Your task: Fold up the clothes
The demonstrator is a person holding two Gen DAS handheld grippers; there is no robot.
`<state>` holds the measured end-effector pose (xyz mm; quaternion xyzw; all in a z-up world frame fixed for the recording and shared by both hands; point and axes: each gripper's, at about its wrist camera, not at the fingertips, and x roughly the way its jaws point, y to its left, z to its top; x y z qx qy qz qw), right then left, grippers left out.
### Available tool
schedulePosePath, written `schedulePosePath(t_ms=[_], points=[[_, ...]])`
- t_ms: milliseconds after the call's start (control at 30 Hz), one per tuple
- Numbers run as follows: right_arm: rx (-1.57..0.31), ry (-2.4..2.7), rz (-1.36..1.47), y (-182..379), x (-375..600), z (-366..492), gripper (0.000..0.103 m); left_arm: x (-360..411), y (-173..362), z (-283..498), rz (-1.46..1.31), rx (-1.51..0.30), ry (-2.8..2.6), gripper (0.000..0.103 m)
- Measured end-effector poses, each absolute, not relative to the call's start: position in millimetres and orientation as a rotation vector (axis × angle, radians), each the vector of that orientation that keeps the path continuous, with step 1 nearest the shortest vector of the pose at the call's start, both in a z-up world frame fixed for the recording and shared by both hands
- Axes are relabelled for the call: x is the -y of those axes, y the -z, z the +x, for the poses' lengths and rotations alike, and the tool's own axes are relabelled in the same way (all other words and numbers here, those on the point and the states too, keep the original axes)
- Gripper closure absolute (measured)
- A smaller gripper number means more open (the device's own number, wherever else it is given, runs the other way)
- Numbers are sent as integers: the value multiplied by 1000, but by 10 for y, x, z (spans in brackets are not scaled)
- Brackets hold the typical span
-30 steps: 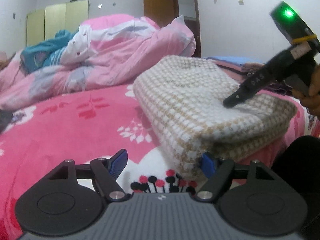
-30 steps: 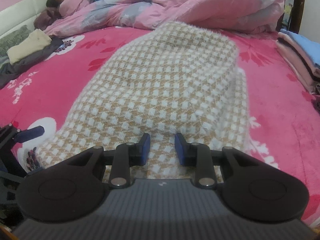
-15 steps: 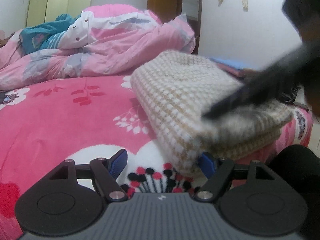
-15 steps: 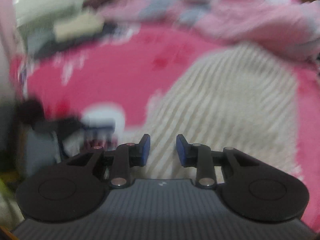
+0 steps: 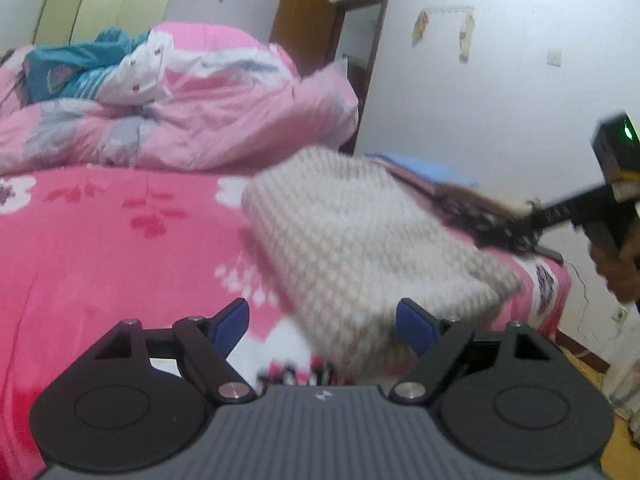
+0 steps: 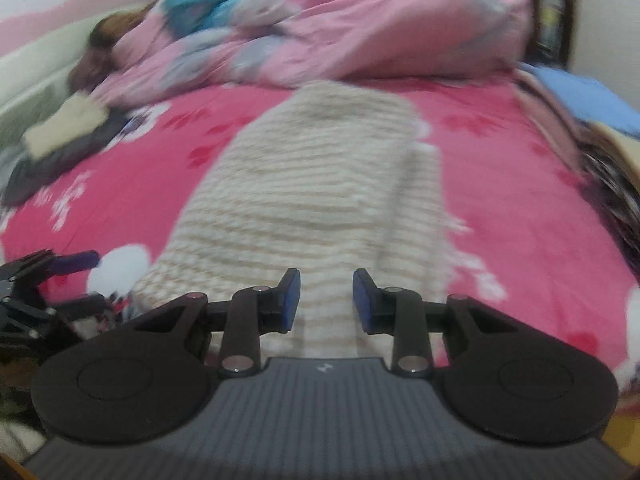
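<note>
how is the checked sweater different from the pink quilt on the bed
The checked sweater is folded into a flat, compact block; the pink quilt is heaped and rumpled. The sweater is beige-and-white knit; the quilt is smooth pink fabric with white and grey patches. The sweater lies near both grippers, the quilt behind it. Both rest on the pink floral bedsheet.

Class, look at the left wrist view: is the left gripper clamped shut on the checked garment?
No. The left gripper is wide open, its blue fingers apart with the folded checked garment lying ahead between them.

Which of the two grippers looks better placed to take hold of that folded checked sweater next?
Probably the left gripper: it is wide open with the sweater's near corner between its fingers. The right gripper is open but narrower, above the sweater's flat top.
</note>
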<state>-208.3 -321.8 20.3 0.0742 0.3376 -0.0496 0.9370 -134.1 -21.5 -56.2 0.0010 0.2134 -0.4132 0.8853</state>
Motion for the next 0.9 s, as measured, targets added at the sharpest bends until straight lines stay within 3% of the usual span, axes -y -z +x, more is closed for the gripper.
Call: schedulePosePath(t_ms=[500, 600, 733, 833, 900], points=[[-725, 131, 364, 379, 3812, -2184, 75, 566, 607, -1107, 130, -525, 837, 14], [-604, 56, 597, 461, 4054, -2452, 75, 571, 523, -1116, 154, -518, 825, 15], [-471, -54, 806, 551, 4221, -2750, 68, 609, 433, -1008, 130, -524, 807, 15], [-429, -134, 874, 630, 4259, -2753, 54, 703, 394, -786, 71, -546, 763, 15], [-421, -161, 886, 661, 4293, -2665, 51, 779, 374, -599, 18, -570, 721, 15]])
